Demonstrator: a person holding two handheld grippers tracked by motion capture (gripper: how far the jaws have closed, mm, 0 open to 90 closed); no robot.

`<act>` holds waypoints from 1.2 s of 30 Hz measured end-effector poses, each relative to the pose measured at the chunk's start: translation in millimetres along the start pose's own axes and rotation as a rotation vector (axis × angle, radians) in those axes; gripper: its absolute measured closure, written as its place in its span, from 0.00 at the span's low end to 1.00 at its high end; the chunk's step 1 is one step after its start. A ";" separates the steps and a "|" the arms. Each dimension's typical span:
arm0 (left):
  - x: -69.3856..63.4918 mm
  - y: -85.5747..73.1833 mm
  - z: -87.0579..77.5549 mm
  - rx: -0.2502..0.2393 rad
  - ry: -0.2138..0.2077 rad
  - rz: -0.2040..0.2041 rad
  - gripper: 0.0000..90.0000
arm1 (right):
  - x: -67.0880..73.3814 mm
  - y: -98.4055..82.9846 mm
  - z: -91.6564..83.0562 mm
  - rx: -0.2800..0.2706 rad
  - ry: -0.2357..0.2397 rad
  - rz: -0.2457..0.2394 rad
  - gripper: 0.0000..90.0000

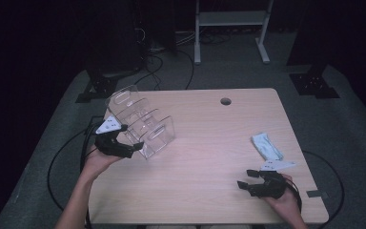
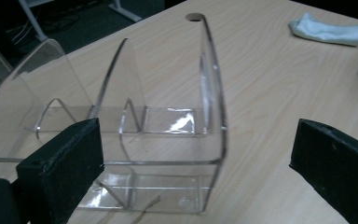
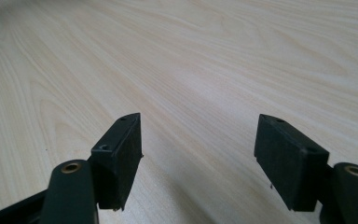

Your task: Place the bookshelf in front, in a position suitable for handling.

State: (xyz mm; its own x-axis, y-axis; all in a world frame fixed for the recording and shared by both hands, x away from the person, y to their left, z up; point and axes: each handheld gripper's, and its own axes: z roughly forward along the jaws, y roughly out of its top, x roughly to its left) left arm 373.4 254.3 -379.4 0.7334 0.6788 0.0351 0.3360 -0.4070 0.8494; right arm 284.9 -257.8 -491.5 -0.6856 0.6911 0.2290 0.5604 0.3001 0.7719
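While the person's left forearm is reaching up from the near edge with the palm turned upward, the left gripper (image 1: 134, 147) is sitting with its jaws spread wide right at the near left corner of the clear acrylic tiered organiser with curved dividers (image 1: 140, 123). Seen from the left gripper view, that gripper (image 2: 200, 161) is straddling the organiser's (image 2: 168, 121) near end wall: one black pad is lying against the front of the lowest compartment, while the other is hanging well clear of the side wall, so nothing is being clamped. The organiser is standing on the left half of the pale wooden table (image 1: 209, 143), its tiers rising toward the far left.

Well to the right of the organiser, the right gripper (image 1: 246, 180) is resting low near the table's front edge, the hand cupping it from below and its jaws pointing back toward the organiser. From the right gripper view, the gripper (image 3: 198, 154) is gaping wide over bare wood (image 3: 214, 70), holding nothing.

Far right of the organiser, just beyond the right gripper, a crumpled pale blue cloth (image 1: 267, 146) is lying on the table.
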 end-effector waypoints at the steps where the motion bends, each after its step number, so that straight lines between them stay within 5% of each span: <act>1: 2.2 0.9 1.6 0.006 0.003 0.000 0.02 | -0.5 -0.1 0.3 0.000 0.002 0.002 0.35; 17: 22.0 3.4 26.8 0.079 0.022 -0.041 0.02 | 1.8 -1.1 1.2 0.015 0.013 -0.019 0.35; 36: 5.9 3.2 33.9 0.071 0.035 -0.050 0.09 | -2.5 -0.3 -5.1 -0.018 0.008 -0.010 0.36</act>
State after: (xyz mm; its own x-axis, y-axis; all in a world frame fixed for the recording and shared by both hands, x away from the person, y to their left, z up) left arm 398.8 236.3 -394.3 0.6937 0.7201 0.0127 0.4140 -0.4131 0.8111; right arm 284.1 -263.0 -489.2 -0.6949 0.6826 0.2263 0.5452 0.2947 0.7848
